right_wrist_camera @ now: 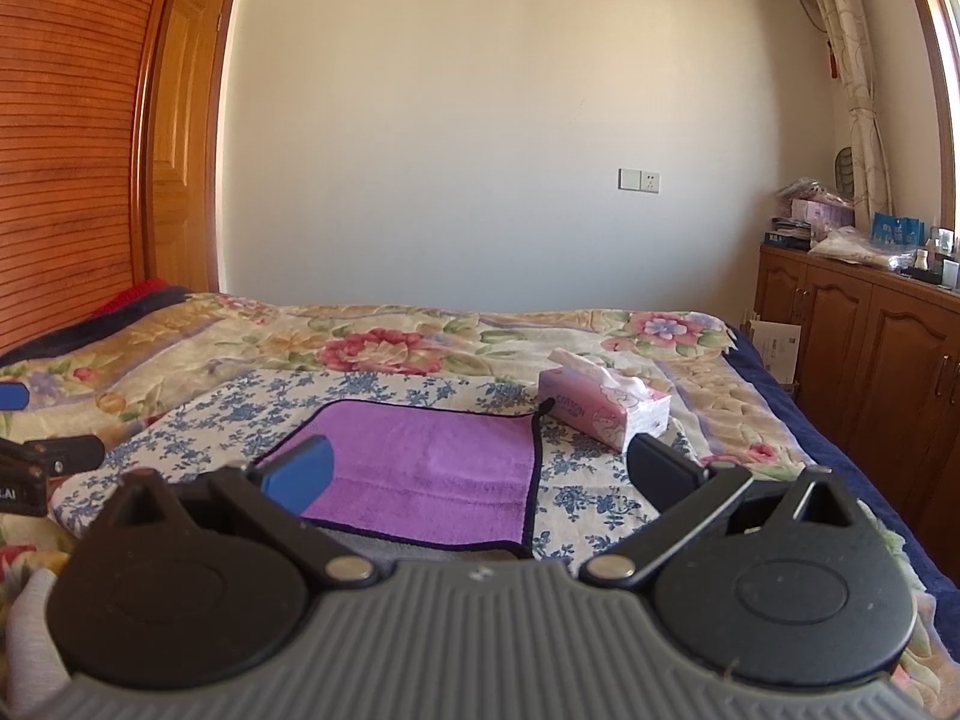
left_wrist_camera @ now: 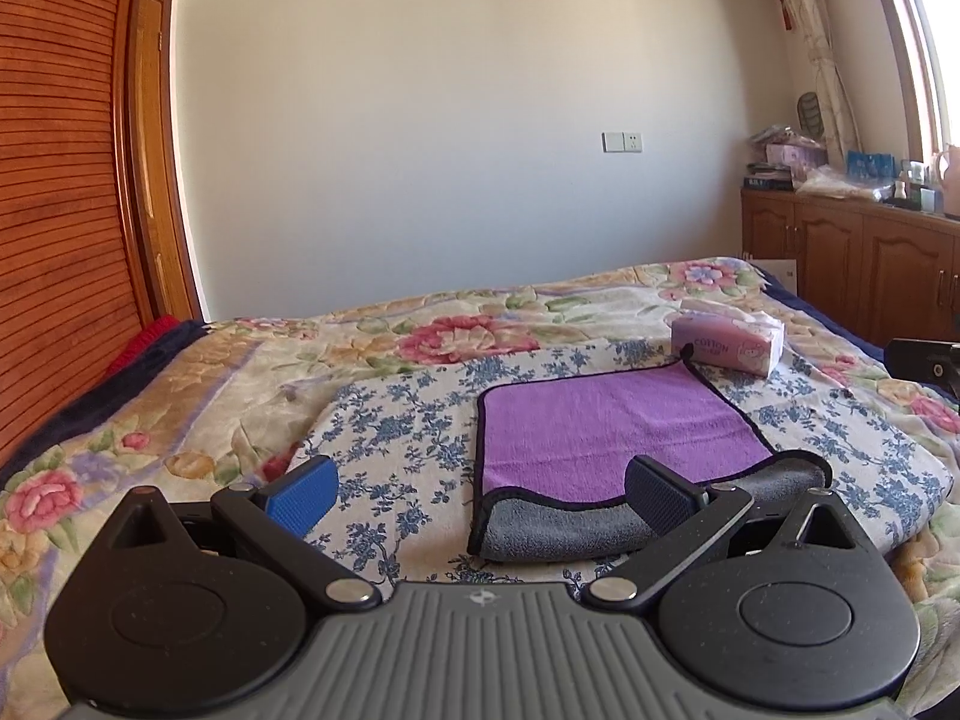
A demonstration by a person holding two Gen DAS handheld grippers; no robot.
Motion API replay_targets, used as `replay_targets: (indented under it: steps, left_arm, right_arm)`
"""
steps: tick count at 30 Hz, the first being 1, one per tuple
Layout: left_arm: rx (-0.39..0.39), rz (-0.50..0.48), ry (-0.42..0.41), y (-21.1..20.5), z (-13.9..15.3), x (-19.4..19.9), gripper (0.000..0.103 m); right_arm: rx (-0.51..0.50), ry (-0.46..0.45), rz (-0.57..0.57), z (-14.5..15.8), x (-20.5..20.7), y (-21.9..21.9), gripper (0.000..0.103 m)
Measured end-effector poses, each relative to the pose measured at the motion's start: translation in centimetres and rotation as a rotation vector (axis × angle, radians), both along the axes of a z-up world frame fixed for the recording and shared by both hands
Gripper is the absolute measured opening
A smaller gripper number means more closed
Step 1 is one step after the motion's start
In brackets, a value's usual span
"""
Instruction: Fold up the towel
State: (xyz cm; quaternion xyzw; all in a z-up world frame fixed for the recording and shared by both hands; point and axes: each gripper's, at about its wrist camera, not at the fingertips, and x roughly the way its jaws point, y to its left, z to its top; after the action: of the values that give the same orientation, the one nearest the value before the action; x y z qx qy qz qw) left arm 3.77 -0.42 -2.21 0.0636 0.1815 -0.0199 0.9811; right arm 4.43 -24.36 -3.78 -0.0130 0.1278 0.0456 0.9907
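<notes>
A purple towel [left_wrist_camera: 606, 426] with dark trim and a grey underside lies on a blue-flowered cloth [left_wrist_camera: 408, 426] on the bed. Its near edge is curled so the grey side [left_wrist_camera: 558, 525] shows. It also shows in the right wrist view [right_wrist_camera: 432, 468]. My left gripper [left_wrist_camera: 480, 489] is open and empty, just in front of the towel's near left corner. My right gripper [right_wrist_camera: 480, 471] is open and empty, above the towel's near edge. The left gripper's tip shows at the left edge of the right wrist view [right_wrist_camera: 36, 462].
A pink tissue pack [left_wrist_camera: 729, 342] sits just past the towel's far right corner; it also shows in the right wrist view [right_wrist_camera: 603, 411]. A floral bedspread [left_wrist_camera: 456, 330] covers the bed. A wooden headboard [left_wrist_camera: 54, 240] stands left, wooden cabinets [left_wrist_camera: 852, 258] right.
</notes>
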Motion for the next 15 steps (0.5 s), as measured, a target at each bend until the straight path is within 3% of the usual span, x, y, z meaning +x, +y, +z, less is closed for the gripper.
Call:
replay_targets:
  steps: [15]
  left_arm:
    - [0.008,-0.04,0.05,-0.4,-1.3,2.8,0.103]
  right_arm:
    - [-0.003,0.076,0.038,-0.7,2.4,0.2,0.103]
